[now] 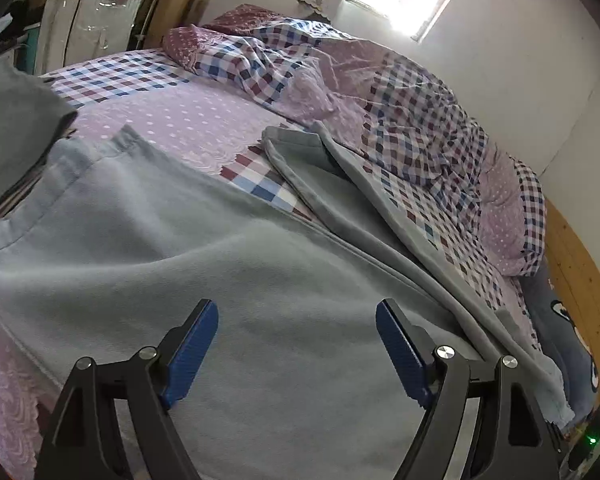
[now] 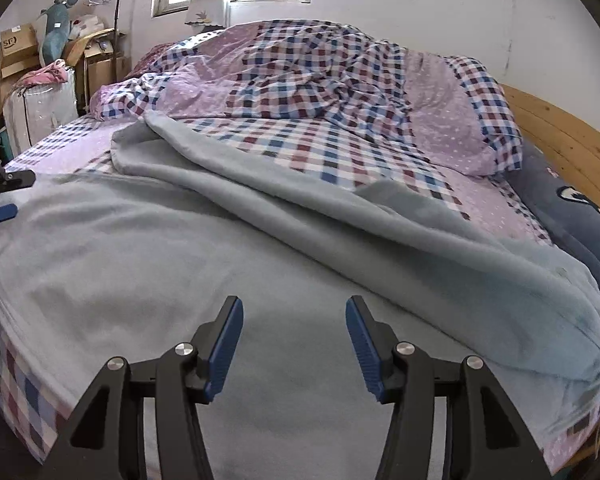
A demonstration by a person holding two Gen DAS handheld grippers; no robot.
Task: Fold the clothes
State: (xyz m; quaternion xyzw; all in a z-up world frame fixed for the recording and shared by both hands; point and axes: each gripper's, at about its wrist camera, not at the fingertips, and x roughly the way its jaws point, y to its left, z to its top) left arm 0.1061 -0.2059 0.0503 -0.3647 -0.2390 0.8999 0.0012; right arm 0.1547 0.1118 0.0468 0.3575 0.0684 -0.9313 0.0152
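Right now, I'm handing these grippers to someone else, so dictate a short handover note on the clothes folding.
Left hand-held gripper: open, empty, above the pale blue-grey fleece garment.
Right hand-held gripper: open, empty, above the same garment.
The garment lies spread across the near part of the checked and lilac dotted bedsheet, with one long edge flap turned over onto it.
Done: at most that one turned-over flap.
Left: grip the edges, finish folding, flatten.

bed (image 2: pixel 480 204) under grey-blue garment (image 2: pixel 180 264) and rumpled checked quilt (image 2: pixel 300 80)
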